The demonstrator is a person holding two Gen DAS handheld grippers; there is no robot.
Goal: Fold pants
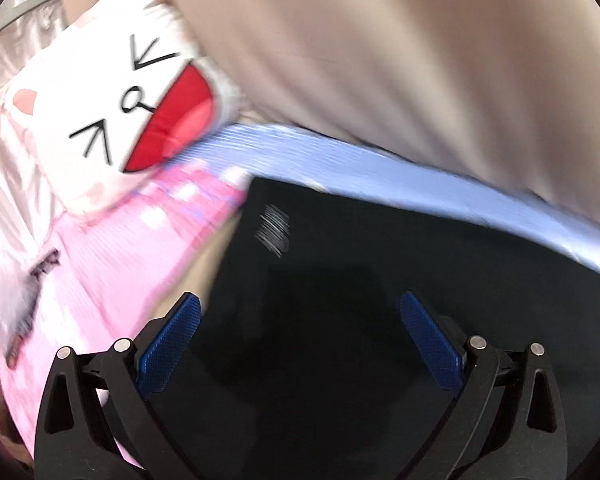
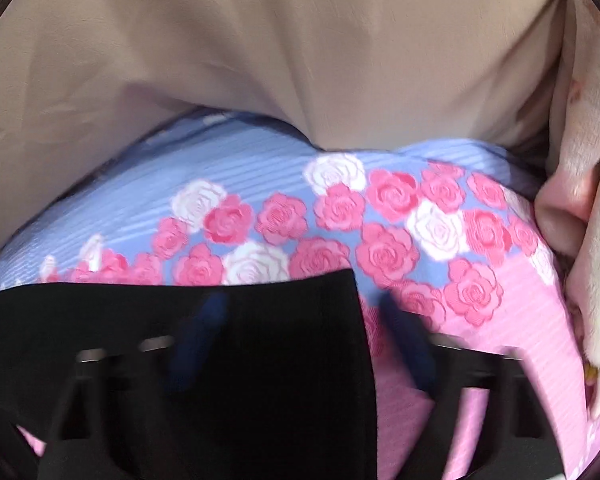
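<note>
The black pants lie flat on the bed, with a small white scribble print near their far corner. My left gripper hovers over them with its blue pads wide apart and nothing between them. In the right wrist view a corner of the pants lies on the rose-patterned sheet. My right gripper is blurred by motion. Its fingers stand apart astride the pants' right edge, and I see no pad pressing on the cloth.
A white cat-face pillow lies to the left on the pink and blue bed sheet. A beige blanket is bunched across the far side. A pale plush item sits at the right edge.
</note>
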